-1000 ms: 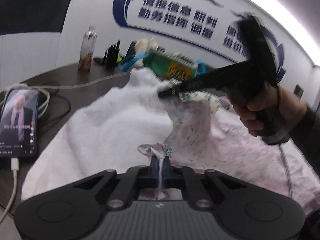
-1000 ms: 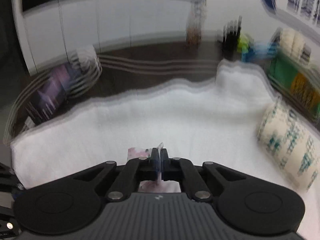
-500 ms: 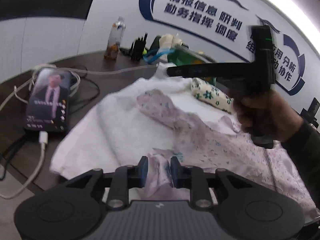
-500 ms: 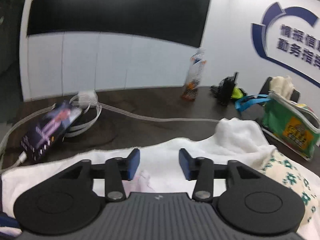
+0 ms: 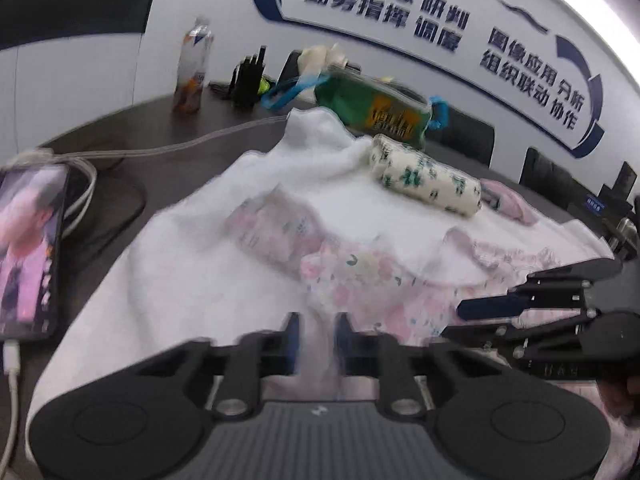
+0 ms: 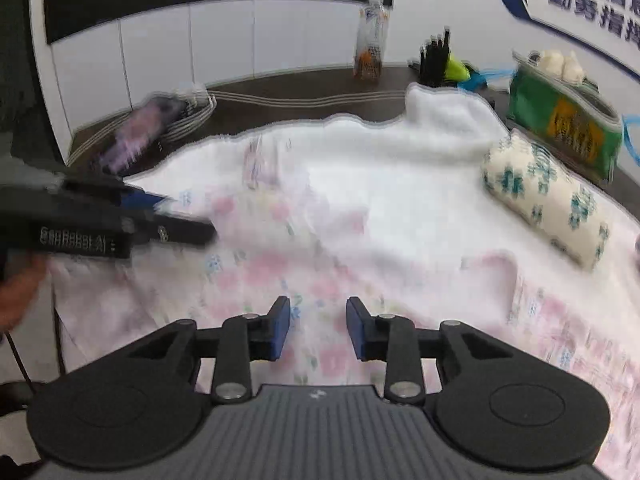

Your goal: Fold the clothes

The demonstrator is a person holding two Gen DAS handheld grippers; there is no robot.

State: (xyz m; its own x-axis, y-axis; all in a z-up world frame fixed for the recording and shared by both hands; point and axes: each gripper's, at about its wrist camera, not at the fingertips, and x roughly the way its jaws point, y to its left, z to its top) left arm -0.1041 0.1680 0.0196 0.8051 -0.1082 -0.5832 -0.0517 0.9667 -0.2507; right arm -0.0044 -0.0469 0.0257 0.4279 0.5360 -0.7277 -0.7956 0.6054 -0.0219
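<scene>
Down low over the cloth, the left hand-held gripper [image 5: 314, 330] has its blue-padded fingers parted by a narrow gap, and a fold of the pink floral garment [image 5: 352, 276] seems to rise between them; motion blur makes it unclear whether the pads actually touch the fabric. The right hand-held gripper [image 6: 318, 330] stands with its jaws apart and nothing between them, hovering just above the same garment [image 6: 280, 268]. From the left wrist view the right hand-held gripper [image 5: 520, 312] comes in from the right edge, low over the garment's near part; from the right wrist view the left hand-held gripper [image 6: 172, 220] comes in from the left edge, its tips at the garment's left side.

The garment lies spread and wrinkled on a white towel [image 5: 192, 264] that covers the near part of the dark counter [image 5: 168, 128]. On the towel's far side rests a rolled cloth with green print [image 5: 428, 182], well apart from both hand-held grippers. Behind it stands a green bag [image 5: 376, 106] with blue handles. Farther back on the counter are a drink bottle [image 5: 194, 68] and a black holder [image 5: 248, 80]. At the left a phone [image 5: 28, 248] with a lit screen lies beside the towel, near a coil of white cable [image 5: 80, 184]. Blue lettering runs across the white wall [image 5: 224, 12].
</scene>
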